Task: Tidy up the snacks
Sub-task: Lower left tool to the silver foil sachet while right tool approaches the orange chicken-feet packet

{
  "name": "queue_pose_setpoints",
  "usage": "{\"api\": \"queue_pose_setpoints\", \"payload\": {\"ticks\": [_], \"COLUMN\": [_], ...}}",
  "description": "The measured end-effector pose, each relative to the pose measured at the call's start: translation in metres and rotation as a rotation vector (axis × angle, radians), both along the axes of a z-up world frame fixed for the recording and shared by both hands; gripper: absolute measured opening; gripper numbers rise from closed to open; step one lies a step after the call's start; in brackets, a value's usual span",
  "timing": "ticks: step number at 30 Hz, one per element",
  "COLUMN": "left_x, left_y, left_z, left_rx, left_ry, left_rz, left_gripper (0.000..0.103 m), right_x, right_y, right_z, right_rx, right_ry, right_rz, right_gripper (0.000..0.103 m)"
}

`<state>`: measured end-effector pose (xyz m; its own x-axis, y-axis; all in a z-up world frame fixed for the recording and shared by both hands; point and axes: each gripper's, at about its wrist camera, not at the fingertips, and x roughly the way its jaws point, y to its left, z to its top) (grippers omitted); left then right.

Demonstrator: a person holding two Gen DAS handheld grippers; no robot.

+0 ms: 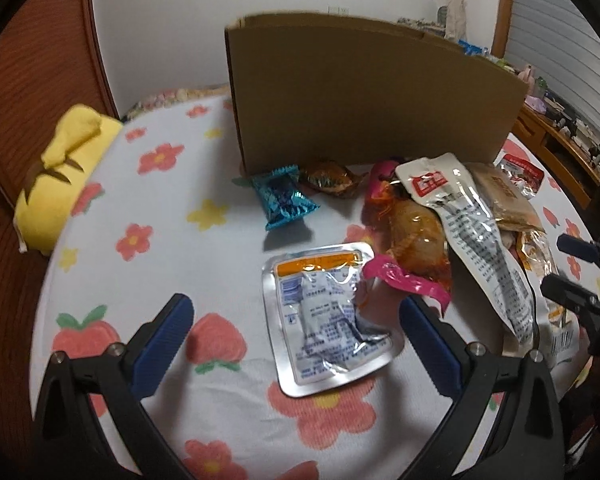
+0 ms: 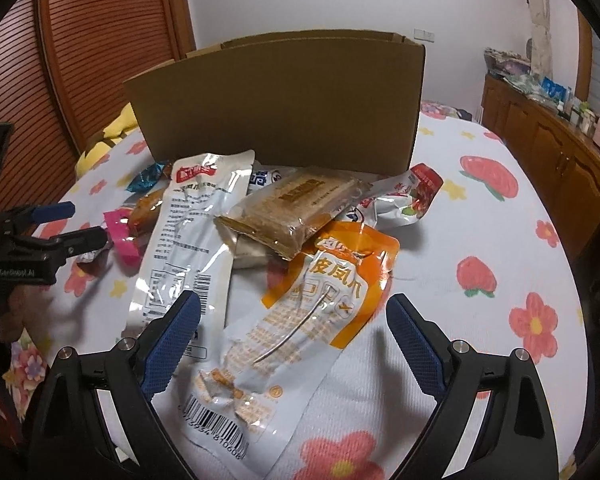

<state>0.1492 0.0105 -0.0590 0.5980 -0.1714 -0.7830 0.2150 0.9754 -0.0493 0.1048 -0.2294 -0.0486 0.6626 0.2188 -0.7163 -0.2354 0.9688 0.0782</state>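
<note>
A brown cardboard box [image 1: 372, 92] stands upright on a floral sheet, with snack packets heaped before it. My left gripper [image 1: 296, 320] is open and empty, its jaws either side of a silver-and-orange foil pouch [image 1: 328, 320]. A blue candy [image 1: 284, 200], a brown candy [image 1: 332, 180] and a pink-ended sausage pack [image 1: 408, 240] lie beyond. My right gripper [image 2: 294, 332] is open and empty over an orange-and-clear chicken-feet pouch [image 2: 300, 328]. A long silver pouch [image 2: 192, 236], a wafer pack [image 2: 296, 208] and a red-white pouch [image 2: 404, 196] lie near the box [image 2: 280, 108].
A yellow plush cushion [image 1: 60, 176] lies at the left by a slatted wooden panel [image 1: 32, 76]. A wooden sideboard [image 2: 548, 144] with clutter stands at the right. The left gripper shows in the right wrist view [image 2: 80, 224], and the right gripper in the left wrist view [image 1: 568, 268].
</note>
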Motion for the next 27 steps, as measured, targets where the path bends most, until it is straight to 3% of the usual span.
{"api": "queue_pose_setpoints", "payload": {"ticks": [7,11,27], "left_x": [0.019,0.018,0.012], "left_y": [-0.002,-0.005,0.004], "left_z": [-0.015,-0.017,-0.017], "left_rx": [0.005,0.042,0.046], "left_ry": [0.092,0.099,0.114], "left_rz": [0.008,0.013,-0.015], "left_gripper": [0.103,0.103,0.103], "right_x": [0.001,0.001,0.016], "right_y": [-0.002,-0.002,0.0], "right_z": [-0.001,-0.001,-0.007], "right_rx": [0.004,0.003,-0.016], "right_ry": [0.007,0.007,0.048], "right_rz": [0.009,0.011,-0.012], "right_gripper": [0.096,0.096,0.096]}}
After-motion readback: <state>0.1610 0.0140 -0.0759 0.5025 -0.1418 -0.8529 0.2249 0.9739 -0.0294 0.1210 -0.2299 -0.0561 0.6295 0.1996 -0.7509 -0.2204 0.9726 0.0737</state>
